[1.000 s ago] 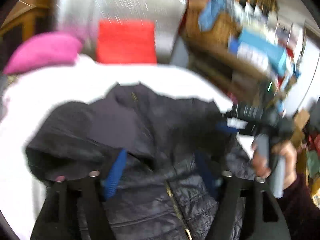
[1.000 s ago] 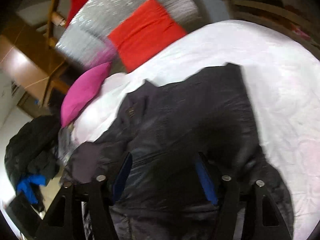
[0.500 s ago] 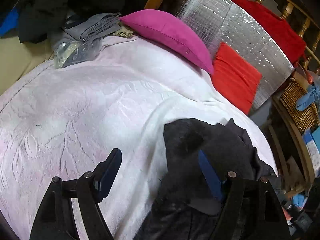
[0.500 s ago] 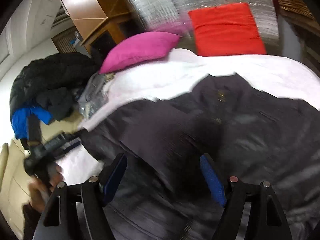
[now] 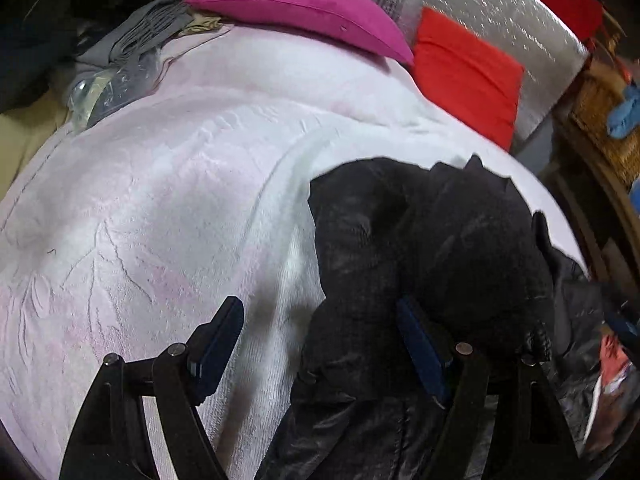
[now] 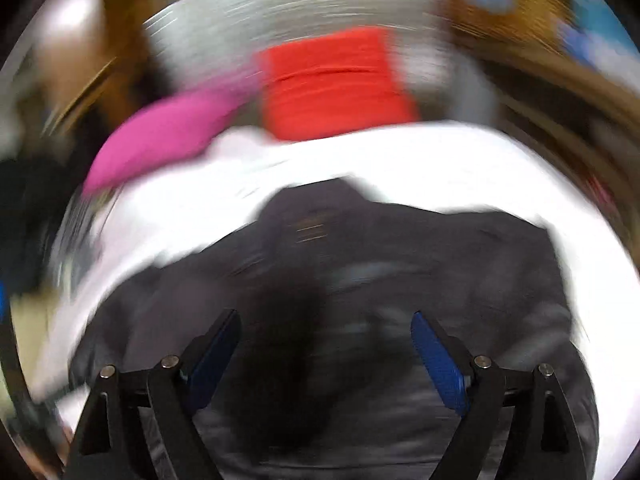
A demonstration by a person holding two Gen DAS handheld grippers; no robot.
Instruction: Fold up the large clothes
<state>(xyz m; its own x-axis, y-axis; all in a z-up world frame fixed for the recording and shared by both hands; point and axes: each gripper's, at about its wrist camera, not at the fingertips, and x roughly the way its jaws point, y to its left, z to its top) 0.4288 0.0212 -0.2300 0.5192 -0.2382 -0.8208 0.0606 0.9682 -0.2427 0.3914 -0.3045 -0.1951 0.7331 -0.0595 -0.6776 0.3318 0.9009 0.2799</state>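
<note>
The black puffer jacket (image 5: 432,248) lies on the white embossed blanket (image 5: 160,200); behind the blanket, a magenta pillow (image 5: 304,4) sits left of a red cushion (image 5: 468,72).

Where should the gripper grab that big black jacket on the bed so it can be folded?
Probably the black jacket's bunched left edge, where it meets the pale blanket. That edge stands up in a thick fold, so fingers can close around it. The left hand-held gripper, open, already straddles it; come in from the blanket side.

Right wrist view smearing with motion blur: jacket (image 6: 360,280) detail unreadable, pillows and shelves streaking. Left wrist view: jacket lower part running off bottom edge; right-edge clutter (image 5: 612,364) blurring, unidentifiable.
</note>
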